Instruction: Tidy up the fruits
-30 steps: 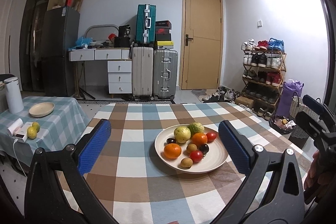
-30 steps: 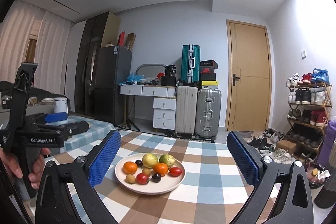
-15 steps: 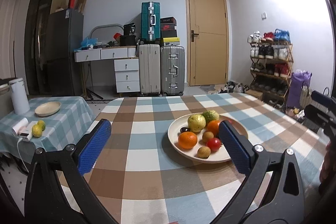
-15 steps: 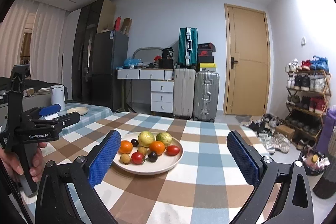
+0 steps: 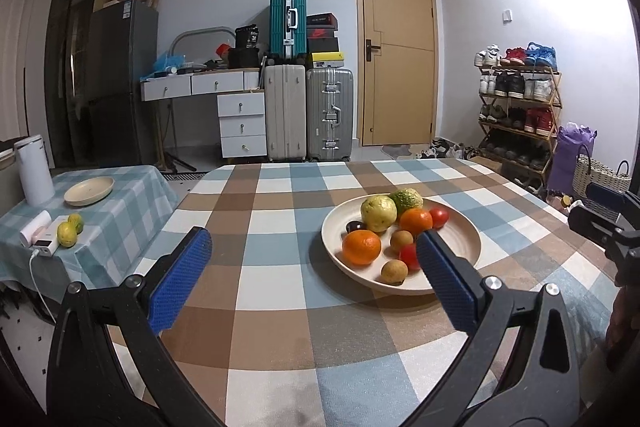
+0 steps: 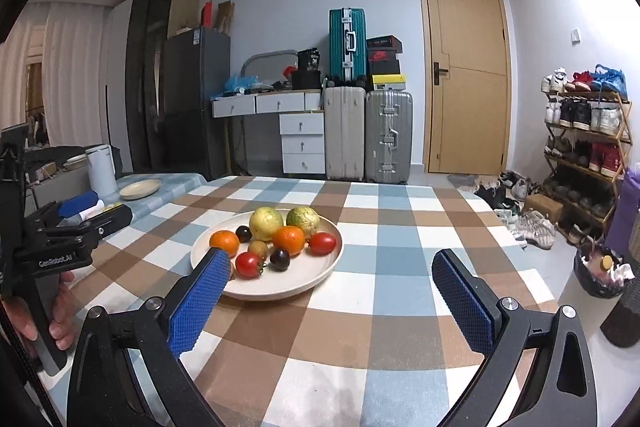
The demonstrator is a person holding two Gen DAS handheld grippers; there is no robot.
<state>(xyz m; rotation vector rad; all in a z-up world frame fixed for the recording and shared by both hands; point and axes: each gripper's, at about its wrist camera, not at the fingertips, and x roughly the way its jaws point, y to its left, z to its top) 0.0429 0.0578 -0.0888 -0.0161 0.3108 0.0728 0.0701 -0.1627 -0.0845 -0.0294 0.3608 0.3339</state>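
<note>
I have both tools hovering over the table with nothing in them: the left gripper [image 5: 314, 261] is spread wide, and so is the right gripper [image 6: 330, 277].

The fruit sits piled on a cream plate [image 6: 322, 269] near the middle of the table. From the right camera the plate lies at about eleven o'clock; from the left one, at about one o'clock.

I judge the small tomato [image 6: 248, 264] at the plate's near edge and the bigger red one [image 6: 322, 243] at three o'clock to be soft and thin-skinned, so I would close gently across their widest part. The two oranges [image 6: 289, 239] look firm with grippy peel and should take a plain squeeze across the middle. The yellow-green fruit [image 6: 266, 223] and the bumpy green one [image 6: 303, 220] at twelve o'clock look heaviest and widest; they would need nearly the full opening. The dark plum [image 6: 280, 259] looks smooth and may slip or roll. Everything is round and touching, so lifting one could set its neighbours rolling.

The checked tablecloth [image 6: 396, 259] lies flat and looks soft. At nine o'clock, well apart, a lower side table [image 5: 120, 203] carries an empty plate [image 5: 89, 190], a white jug [image 5: 34, 171] and two more yellow-green fruits [image 5: 69, 230], a likely place for sorted fruit. Suitcases [image 5: 310, 113], a door [image 5: 396, 55] and a shoe rack [image 5: 516, 115] line the far wall.
</note>
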